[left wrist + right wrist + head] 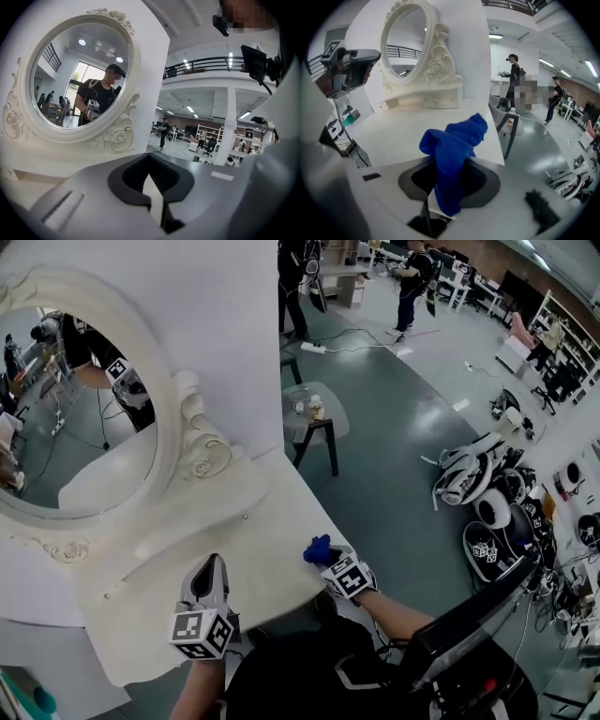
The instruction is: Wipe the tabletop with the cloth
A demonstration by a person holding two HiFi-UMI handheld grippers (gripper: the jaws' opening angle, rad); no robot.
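A crumpled blue cloth (317, 547) is pinched in my right gripper (325, 556), which is shut on it at the right front edge of the white tabletop (253, 531). In the right gripper view the cloth (457, 140) bunches up out of the jaws over the tabletop (403, 131). My left gripper (216, 563) hovers over the table's front edge, shut and holding nothing. Its jaws (150, 157) point toward the mirror. The left gripper (351, 65) also shows at upper left in the right gripper view.
An ornate oval mirror (75, 418) with a raised white frame stands at the back of the table. Beyond the table's right edge stands a small round glass side table (314, 418). Helmets and gear (497, 493) lie on the floor farther right.
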